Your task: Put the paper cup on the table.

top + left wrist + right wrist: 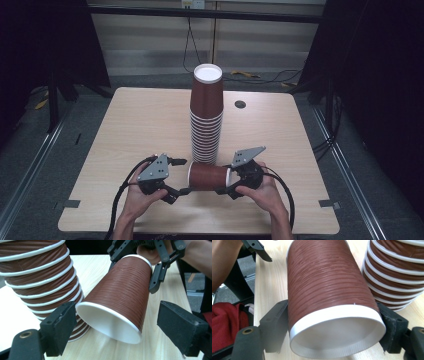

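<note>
A brown ribbed paper cup point(207, 176) point(120, 292) point(324, 277) lies level just above the table near its front edge. My right gripper point(227, 176) point(334, 325) is shut on its white-rimmed mouth end, one pad on each side. My left gripper point(181, 176) point(117, 322) is open at the cup's base end, its pads standing off both sides of it. The left view also shows the right gripper point(132, 270) at the cup's far end. Just behind the cup stands a tall stack of upside-down brown cups point(206, 115) point(37, 272) point(397, 270).
The wooden table point(140, 125) has a round cable hole point(240, 104) at the back right. Floor rails and cables run around it, and dark stands rise at both sides. A red cloth point(224, 322) lies below the table's near edge.
</note>
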{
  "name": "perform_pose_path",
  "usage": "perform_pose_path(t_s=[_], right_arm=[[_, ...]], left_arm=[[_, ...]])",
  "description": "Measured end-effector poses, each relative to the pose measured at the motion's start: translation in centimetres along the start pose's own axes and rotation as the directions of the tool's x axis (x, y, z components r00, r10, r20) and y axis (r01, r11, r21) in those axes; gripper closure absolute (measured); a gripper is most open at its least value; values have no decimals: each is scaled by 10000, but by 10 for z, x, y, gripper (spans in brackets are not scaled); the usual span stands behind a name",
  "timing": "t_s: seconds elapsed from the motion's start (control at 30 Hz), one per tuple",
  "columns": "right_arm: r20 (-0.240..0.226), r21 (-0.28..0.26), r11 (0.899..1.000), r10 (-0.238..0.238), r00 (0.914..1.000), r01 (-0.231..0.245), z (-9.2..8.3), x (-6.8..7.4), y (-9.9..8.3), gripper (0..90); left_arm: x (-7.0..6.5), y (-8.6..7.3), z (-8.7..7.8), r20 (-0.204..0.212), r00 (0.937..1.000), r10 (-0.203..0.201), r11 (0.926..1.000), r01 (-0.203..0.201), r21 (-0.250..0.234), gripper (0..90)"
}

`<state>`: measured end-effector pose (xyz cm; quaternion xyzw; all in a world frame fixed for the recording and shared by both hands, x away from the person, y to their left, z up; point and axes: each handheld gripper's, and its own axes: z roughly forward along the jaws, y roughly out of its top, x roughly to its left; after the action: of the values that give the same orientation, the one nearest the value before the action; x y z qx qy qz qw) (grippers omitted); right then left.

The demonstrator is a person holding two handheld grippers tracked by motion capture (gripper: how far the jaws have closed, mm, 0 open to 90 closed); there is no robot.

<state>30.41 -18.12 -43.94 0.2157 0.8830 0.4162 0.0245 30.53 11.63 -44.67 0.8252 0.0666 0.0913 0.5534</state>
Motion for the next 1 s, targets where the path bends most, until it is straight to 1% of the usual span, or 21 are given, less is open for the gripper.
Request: perform_pose_path(t_s=[0.03, 0.07, 0.1, 0.23, 0.27, 0.3, 0.33, 0.43, 0.47, 0.53, 0.57, 0.63, 0.67, 0.7, 0.73, 0.77, 0.87, 0.9, 0.97, 1.0], right_arm=[[0, 0, 10000, 0, 10000, 0, 0, 0, 0, 225], [62, -133, 9999, -18, 10000, 19, 0, 1, -1, 226], [67, -361, 9993, -4, 10000, 6, 0, 1, -3, 226], [0, -778, 9968, 163, 9999, -163, 1, 0, -11, 226], [-45, -908, 9957, 192, 9998, -195, 0, 0, -12, 226], [-186, -1112, 9935, 235, 9995, -255, 0, -1, -14, 226], [-261, -1212, 9921, 279, 9993, -309, 0, -1, -15, 226], [-401, -1511, 9878, 310, 9987, -368, 0, -1, -19, 226], [-433, -1566, 9869, 326, 9985, -390, 0, -1, -20, 226], [-514, -1734, 9841, 291, 9983, -376, 1, -1, -21, 226], [-549, -1805, 9828, 285, 9981, -380, 2, 0, -22, 226], [-583, -1869, 9817, 251, 9980, -356, 3, 0, -22, 226], [-570, -1935, 9805, 230, 9981, -337, 3, 0, -22, 226], [-600, -2050, 9782, 216, 9980, -335, 4, 0, -22, 226], [-600, -2050, 9782, 216, 9980, -335, 4, 0, -22, 226], [-622, -2222, 9745, 187, 9979, -321, 5, 0, -23, 226], [-706, -2347, 9715, 167, 9974, -329, 5, 0, -24, 226], [-683, -2575, 9655, 218, 9974, -387, 4, 0, -26, 225], [-742, -2717, 9616, 206, 9970, -401, 3, 0, -28, 225], [-788, -2772, 9599, 198, 9967, -410, 3, 0, -29, 225]], left_arm=[[0, 0, 0, 0, 10000, 0, 10000, 0, 0, 157], [-1, -1, -1, -21, 10000, -24, 10000, 24, -29, 157], [-3, -3, -3, -30, 9999, -123, 9996, 123, -237, 156], [-4, -8, -7, -123, 9994, -320, 9975, 312, -630, 156], [-4, -8, -7, -123, 9994, -320, 9975, 312, -630, 155], [-4, -10, -7, -21, 9991, -434, 9963, 431, -747, 155], [-4, -11, -7, 4, 9990, -451, 9954, 449, -841, 155], [-5, -12, -6, -29, 9989, -462, 9951, 457, -872, 155], [-5, -13, -5, -45, 9987, -514, 9939, 507, -982, 155], [-5, -15, -4, -89, 9984, -564, 9930, 552, -1048, 155], [-5, -16, -4, -111, 9977, -667, 9920, 652, -1079, 155], [-4, -17, -4, -73, 9975, -705, 9914, 692, -1113, 154], [-4, -19, -2, 20, 9964, -846, 9885, 842, -1253, 154], [-4, -19, -2, 45, 9965, -839, 9892, 839, -1199, 154], [-4, -19, -2, 45, 9965, -839, 9892, 839, -1199, 155], [-4, -18, -2, 18, 9964, -849, 9877, 844, -1318, 154], [-4, -18, -3, -24, 9959, -904, 9860, 892, -1411, 155], [-3, -18, -4, -60, 9958, -909, 9859, 891, -1414, 154], [-2, -18, -3, -2, 9944, -1054, 9832, 1041, -1500, 153], [-2, -18, -3, -83, 9943, -1063, 9829, 1039, -1518, 154]])
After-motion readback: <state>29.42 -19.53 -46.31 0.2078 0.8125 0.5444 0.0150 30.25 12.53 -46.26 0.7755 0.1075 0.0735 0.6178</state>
